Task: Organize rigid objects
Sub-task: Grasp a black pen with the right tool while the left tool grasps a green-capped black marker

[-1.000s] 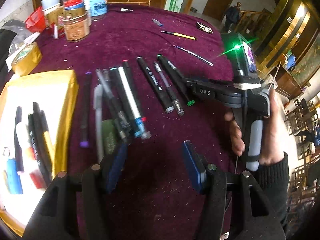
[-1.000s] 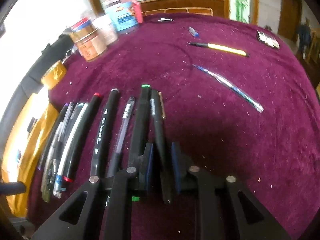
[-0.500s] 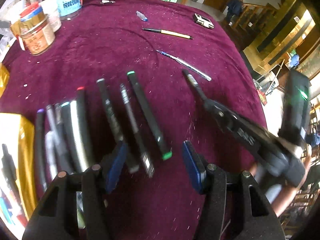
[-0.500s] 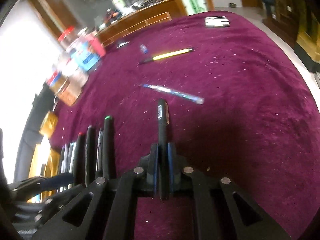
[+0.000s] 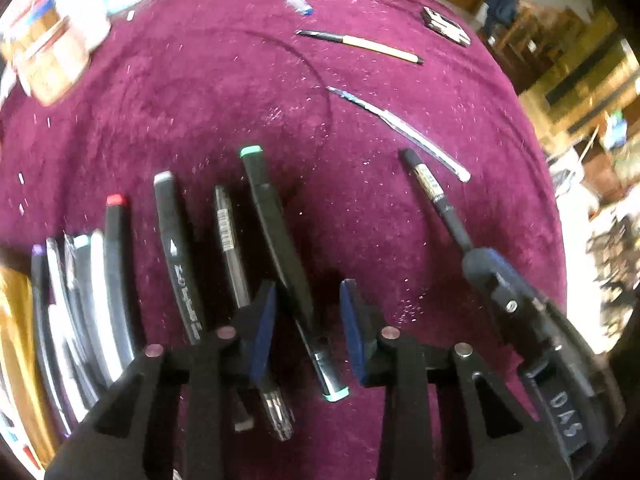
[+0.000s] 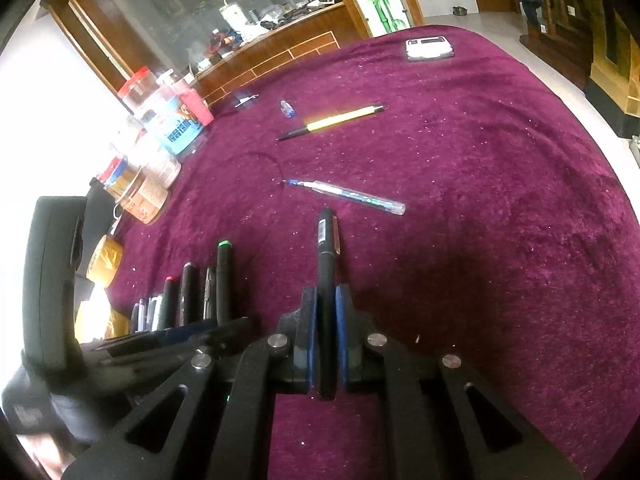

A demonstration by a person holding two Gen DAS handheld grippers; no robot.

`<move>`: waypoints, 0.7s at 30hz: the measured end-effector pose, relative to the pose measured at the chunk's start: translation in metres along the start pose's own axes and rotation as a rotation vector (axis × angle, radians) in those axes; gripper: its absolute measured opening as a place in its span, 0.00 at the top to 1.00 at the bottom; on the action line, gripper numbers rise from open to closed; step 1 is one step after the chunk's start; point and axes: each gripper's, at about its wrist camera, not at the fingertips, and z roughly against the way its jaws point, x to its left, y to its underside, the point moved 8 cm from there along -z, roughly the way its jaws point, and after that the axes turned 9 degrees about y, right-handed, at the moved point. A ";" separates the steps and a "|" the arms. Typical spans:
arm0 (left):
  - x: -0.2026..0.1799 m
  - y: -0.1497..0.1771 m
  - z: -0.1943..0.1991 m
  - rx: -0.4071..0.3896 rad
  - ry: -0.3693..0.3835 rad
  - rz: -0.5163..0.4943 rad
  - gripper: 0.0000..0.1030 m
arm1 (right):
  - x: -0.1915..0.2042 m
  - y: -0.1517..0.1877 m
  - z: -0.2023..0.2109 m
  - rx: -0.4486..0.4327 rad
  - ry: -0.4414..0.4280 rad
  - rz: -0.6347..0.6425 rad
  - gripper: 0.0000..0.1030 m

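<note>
**Right tongs gripping a black pen, left tongs closing over the green-capped marker**

Right gripper (image 6: 326, 344): blue pads clamped on a black pen (image 6: 326, 276), barrel pointing to 12 o'clock above the purple cloth (image 6: 480, 200).

Left gripper (image 5: 307, 326): jaws narrowing, green-capped marker (image 5: 276, 236) lying between them; pads not visibly pressing on it.

Row of pens and markers (image 5: 120, 280) side by side at 9 o'clock of the left gripper, next to a yellow box edge (image 5: 16, 320).

Loose on the cloth, 12 o'clock of the held pen: clear blue pen (image 6: 348, 193); farther out, yellow pen (image 6: 334, 121). Jars (image 6: 160, 128) at 10 o'clock, by the table edge.
</note>
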 end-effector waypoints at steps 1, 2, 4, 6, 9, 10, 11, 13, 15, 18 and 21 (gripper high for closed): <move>-0.004 0.003 -0.001 -0.004 -0.037 -0.059 0.72 | 0.000 0.000 0.000 -0.002 -0.001 0.000 0.92; -0.006 0.004 -0.002 -0.005 -0.059 -0.092 0.72 | 0.000 0.000 0.000 -0.003 -0.001 0.000 0.92; -0.006 0.004 -0.003 -0.012 -0.069 -0.107 0.72 | -0.001 -0.001 0.000 -0.005 -0.001 -0.002 0.92; -0.002 0.003 -0.001 -0.027 -0.035 -0.072 0.72 | -0.002 0.000 0.000 -0.009 0.001 -0.003 0.92; 0.005 0.003 0.003 -0.071 0.003 -0.047 0.73 | -0.002 0.000 -0.001 -0.009 0.006 -0.002 0.92; 0.006 0.003 0.003 -0.074 0.005 -0.050 0.74 | -0.001 0.000 -0.001 -0.011 0.008 0.000 0.92; 0.007 0.004 0.004 -0.074 0.009 -0.058 0.74 | -0.001 0.000 0.000 -0.013 0.010 0.001 0.92; 0.009 0.006 0.006 -0.075 0.022 -0.041 0.78 | 0.000 0.000 0.000 -0.016 0.013 0.003 0.92; 0.009 0.000 0.002 -0.071 0.022 -0.031 0.84 | 0.000 0.000 0.000 -0.019 0.014 0.004 0.92; 0.013 0.003 0.005 -0.062 0.050 -0.015 0.88 | 0.001 0.000 0.001 -0.025 0.014 0.007 0.92; 0.012 0.009 0.009 -0.046 0.091 0.014 0.89 | 0.002 -0.001 0.002 -0.034 0.013 0.012 0.92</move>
